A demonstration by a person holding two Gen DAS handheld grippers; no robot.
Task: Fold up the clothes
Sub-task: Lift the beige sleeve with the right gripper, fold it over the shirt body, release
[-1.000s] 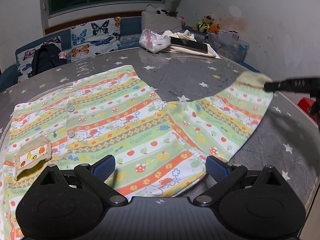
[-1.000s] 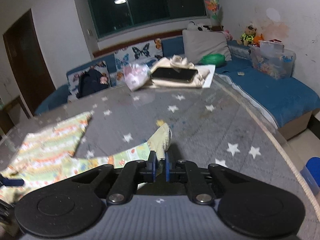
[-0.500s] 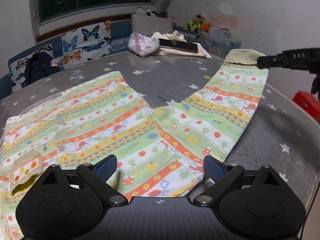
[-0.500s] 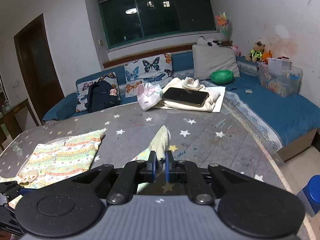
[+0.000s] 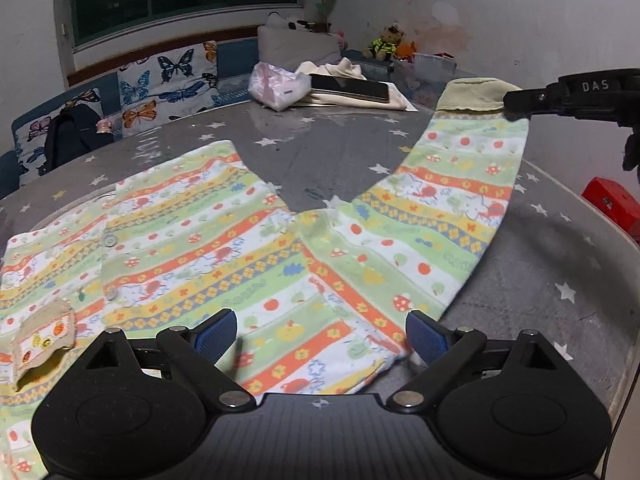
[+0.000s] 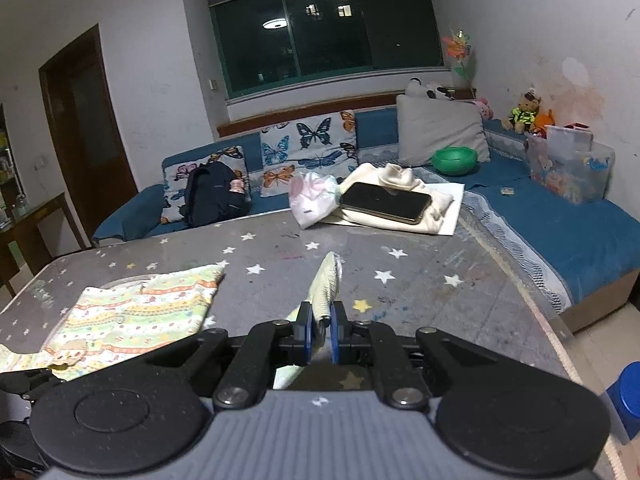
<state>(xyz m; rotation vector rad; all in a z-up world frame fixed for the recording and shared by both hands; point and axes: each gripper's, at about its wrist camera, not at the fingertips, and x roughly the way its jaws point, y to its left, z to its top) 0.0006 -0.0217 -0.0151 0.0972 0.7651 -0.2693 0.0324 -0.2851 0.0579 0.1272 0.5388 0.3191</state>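
A striped child's top (image 5: pixel 208 256) with fruit and animal prints lies spread on the grey star-print table (image 5: pixel 328 160). Its right sleeve (image 5: pixel 440 216) is lifted off the table toward the right. My right gripper (image 6: pixel 320 326) is shut on the sleeve's pale cuff (image 6: pixel 326 284); the cuff (image 5: pixel 472 94) and the gripper's fingers (image 5: pixel 560 96) also show in the left wrist view. My left gripper (image 5: pixel 320 334) is open and empty, low over the top's near hem. The other cuff (image 5: pixel 42 336) lies folded in at the left.
A pink bag (image 5: pixel 278 86), cream cloth and a dark phone (image 5: pixel 352 86) sit at the table's far edge. A blue sofa with butterfly cushions (image 6: pixel 308 144) and a backpack (image 6: pixel 212 196) stands behind. A red box (image 5: pixel 612 204) is off the table's right edge.
My right gripper has raised the cuff higher, lifting the sleeve off the table. The left gripper stays open over the hem.
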